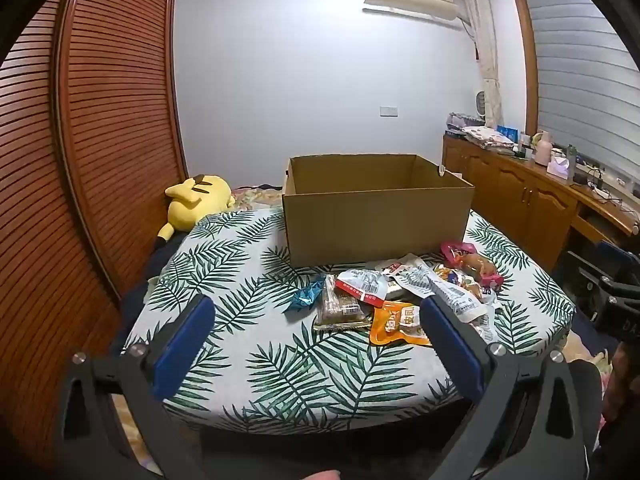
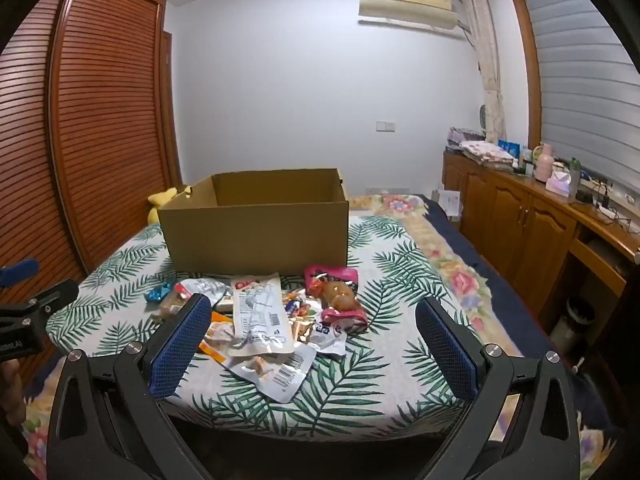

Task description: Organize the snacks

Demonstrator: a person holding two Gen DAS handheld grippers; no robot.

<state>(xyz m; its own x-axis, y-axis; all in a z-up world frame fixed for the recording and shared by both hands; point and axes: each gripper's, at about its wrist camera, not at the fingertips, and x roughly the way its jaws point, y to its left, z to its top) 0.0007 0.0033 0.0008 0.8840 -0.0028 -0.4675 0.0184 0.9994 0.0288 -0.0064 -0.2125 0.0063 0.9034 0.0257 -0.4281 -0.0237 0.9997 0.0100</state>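
An open brown cardboard box [image 1: 376, 220] stands on a leaf-print cloth [image 1: 248, 280]; it also shows in the right wrist view [image 2: 256, 236]. Its inside bottom is hidden. In front of it lies a loose pile of snack packets: an orange packet [image 1: 396, 324], a brown bar [image 1: 340, 308], a blue wrapper [image 1: 306, 296], a white-and-red packet [image 2: 258, 312], a pink packet [image 2: 338, 292]. My left gripper [image 1: 316, 312] is open and empty, just short of the pile. My right gripper [image 2: 312, 316] is open and empty, with the pile between its fingers' line of view.
A yellow plush toy [image 1: 198, 200] lies at the back left by the slatted wooden wardrobe [image 1: 100, 128]. A wooden sideboard [image 2: 532, 216] with bottles and clutter runs along the right wall. The floral bedspread [image 2: 452, 264] shows right of the cloth. The left gripper's body [image 2: 28, 312] shows at the right view's left edge.
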